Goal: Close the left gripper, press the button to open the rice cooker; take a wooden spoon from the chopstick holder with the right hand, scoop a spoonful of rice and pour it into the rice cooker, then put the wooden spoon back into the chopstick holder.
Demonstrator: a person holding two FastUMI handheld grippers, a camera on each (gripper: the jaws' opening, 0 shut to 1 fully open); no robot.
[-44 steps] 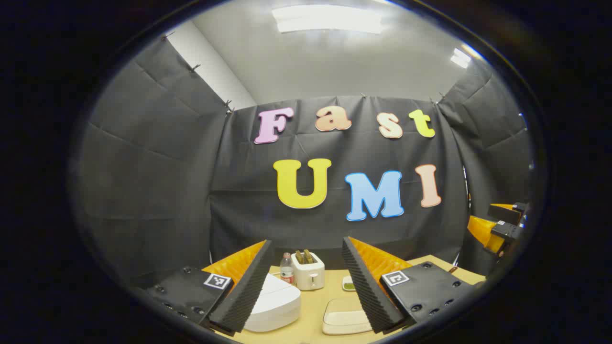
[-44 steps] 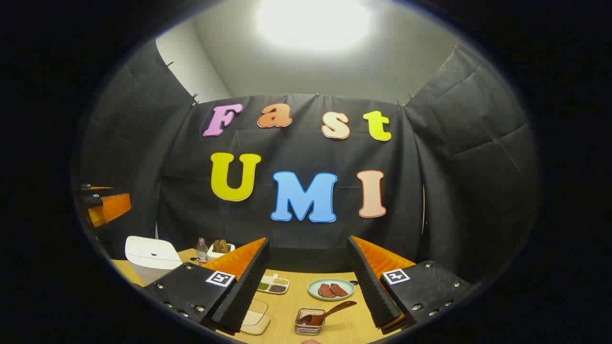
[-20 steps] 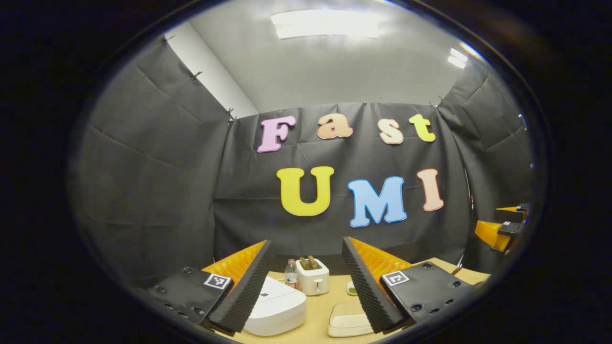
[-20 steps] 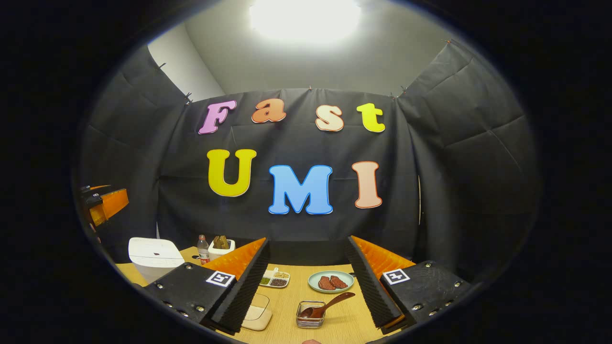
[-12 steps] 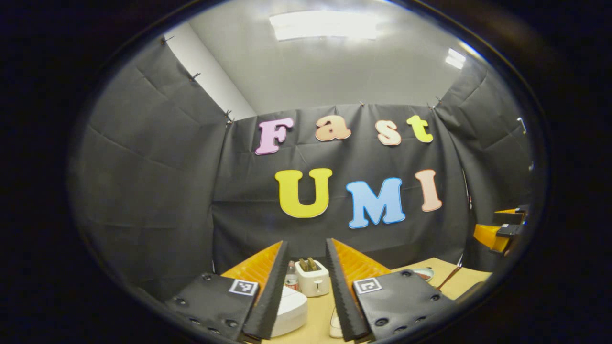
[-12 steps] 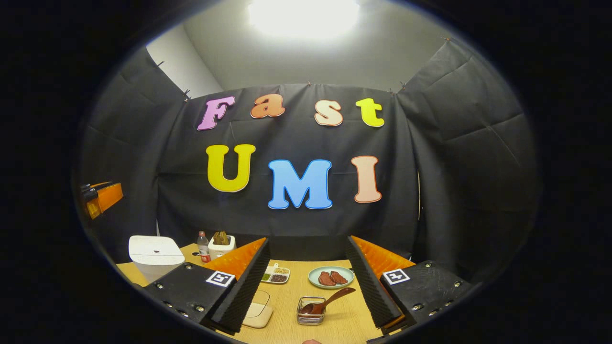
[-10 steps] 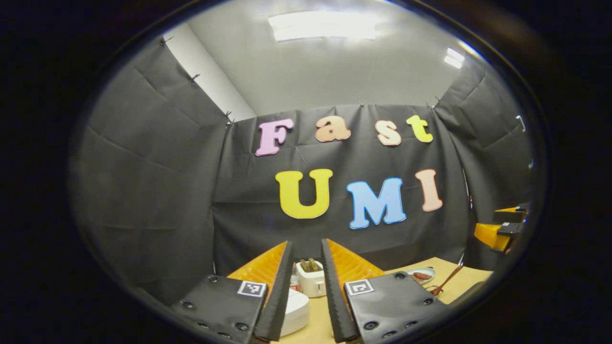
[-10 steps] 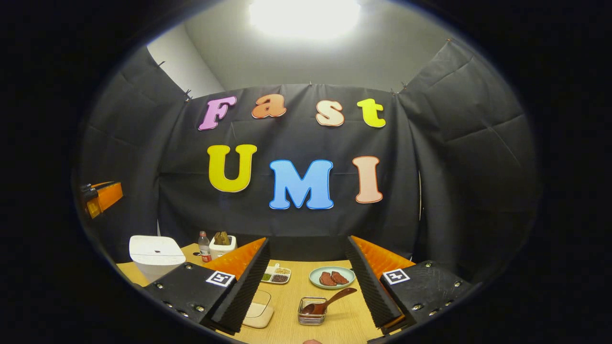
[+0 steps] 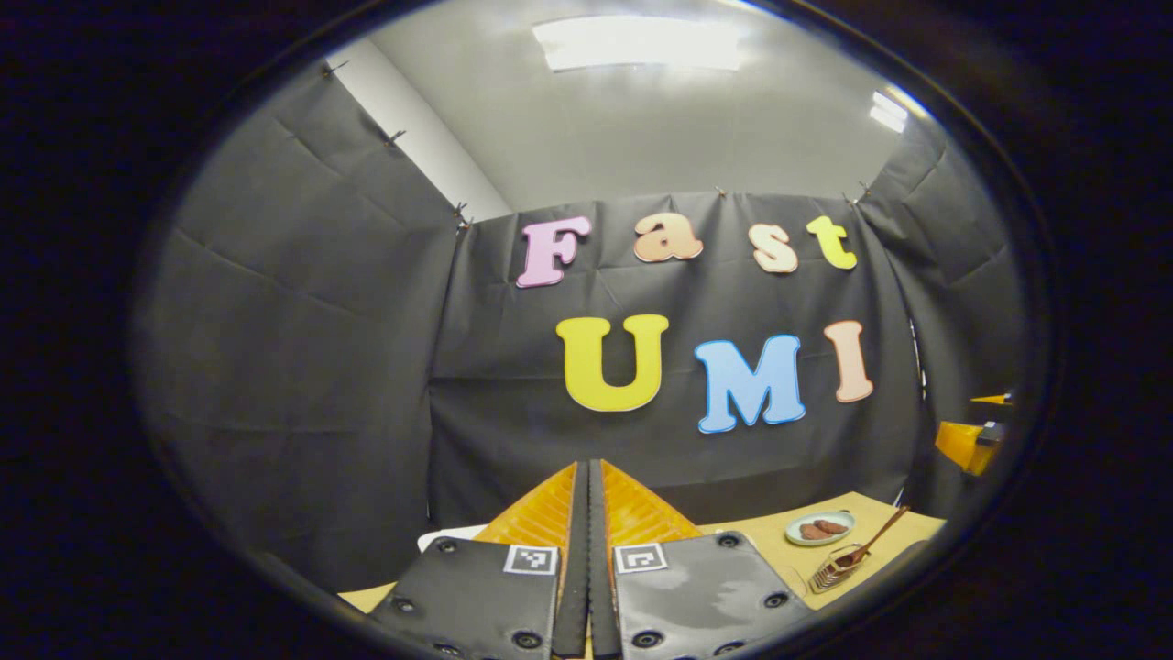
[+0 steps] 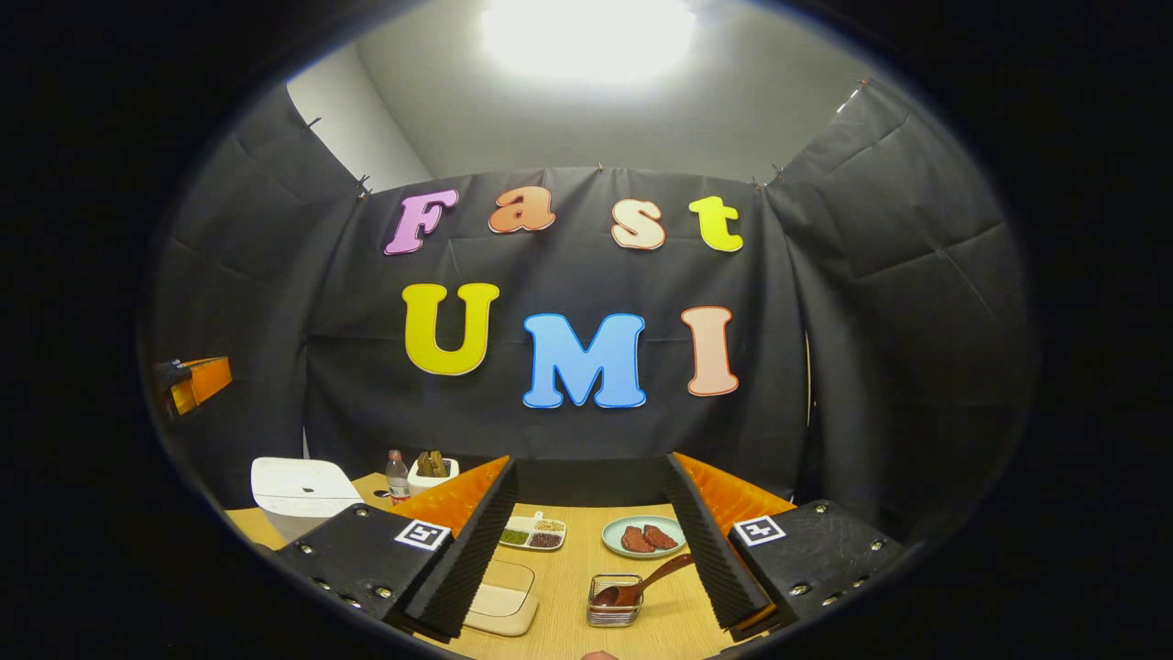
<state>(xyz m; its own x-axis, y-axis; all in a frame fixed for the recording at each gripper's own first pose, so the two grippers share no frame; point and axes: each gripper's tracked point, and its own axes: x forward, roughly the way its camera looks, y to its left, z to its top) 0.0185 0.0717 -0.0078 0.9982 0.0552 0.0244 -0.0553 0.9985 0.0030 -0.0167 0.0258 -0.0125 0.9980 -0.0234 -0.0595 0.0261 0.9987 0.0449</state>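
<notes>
White box-shaped rice cooker (image 10: 302,495), lid down, far left on the tan wooden surface (image 10: 568,605) in the right gripper view; in the left gripper view just a white sliver of it (image 9: 449,535) beside the left tongs (image 9: 588,550), whose two fingers are pressed flat together with nothing between them. Brown wooden spoon (image 10: 641,584) lies tilted in the small wire-mesh chopstick holder (image 10: 614,601), bowl end down, handle up to the right; left gripper view has them far right, spoon (image 9: 871,541), holder (image 9: 829,576). Right tongs (image 10: 588,522) spread wide, empty, above the surface, holder between the fingers. Right gripper view adds: one shallow clear tray with pale contents (image 10: 502,600), one divided white dish of grains (image 10: 533,533), one plastic bottle with red label (image 10: 397,478), one white toaster with two slices (image 10: 431,473). One pale green plate (image 10: 644,537) with two reddish-brown pieces; also in left gripper view (image 9: 818,528). Each view catches the other tongs' orange body at its edge.
</notes>
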